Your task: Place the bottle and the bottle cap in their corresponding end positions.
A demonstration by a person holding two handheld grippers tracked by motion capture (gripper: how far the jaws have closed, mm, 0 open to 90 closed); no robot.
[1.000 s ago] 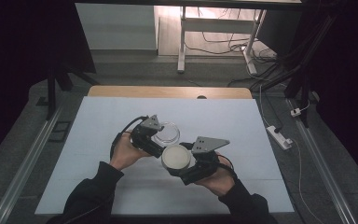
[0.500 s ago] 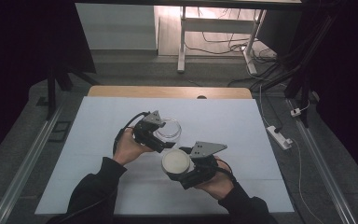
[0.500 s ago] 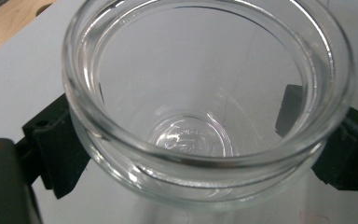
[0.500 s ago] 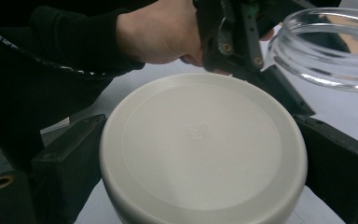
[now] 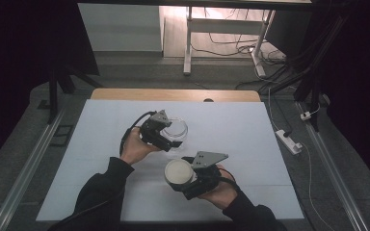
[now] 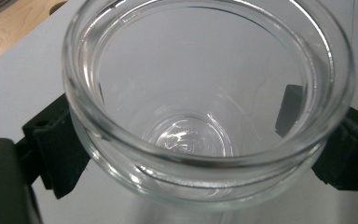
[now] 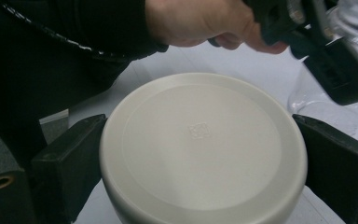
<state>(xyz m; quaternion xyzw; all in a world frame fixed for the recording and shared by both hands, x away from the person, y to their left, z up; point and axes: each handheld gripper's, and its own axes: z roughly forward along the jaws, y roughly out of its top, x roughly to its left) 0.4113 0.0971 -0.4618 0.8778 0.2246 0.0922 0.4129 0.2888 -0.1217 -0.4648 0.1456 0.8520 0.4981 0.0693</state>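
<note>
A clear glass jar (image 5: 180,127) with an open mouth is clamped by its sides in my left gripper (image 5: 169,137) over the middle of the white table (image 5: 101,144). In the left gripper view the empty jar (image 6: 200,93) sits between both jaws of the left gripper (image 6: 200,156). My right gripper (image 5: 187,179) is shut on a round cream lid (image 5: 176,172), nearer the person and apart from the jar. The flat top of the lid (image 7: 200,144) faces the right gripper view's camera, gripped at both sides by the right gripper (image 7: 200,168). The jar (image 7: 349,93) shows beyond it at the right.
A wooden strip (image 5: 173,94) runs along the table's far edge. A white power strip (image 5: 287,140) lies off the table's right side. Metal rails flank the table, and a desk frame with cables stands behind it.
The right gripper has pulled the lid away from the jar toward the person. The left gripper with the jar has shifted slightly away and to the right.
</note>
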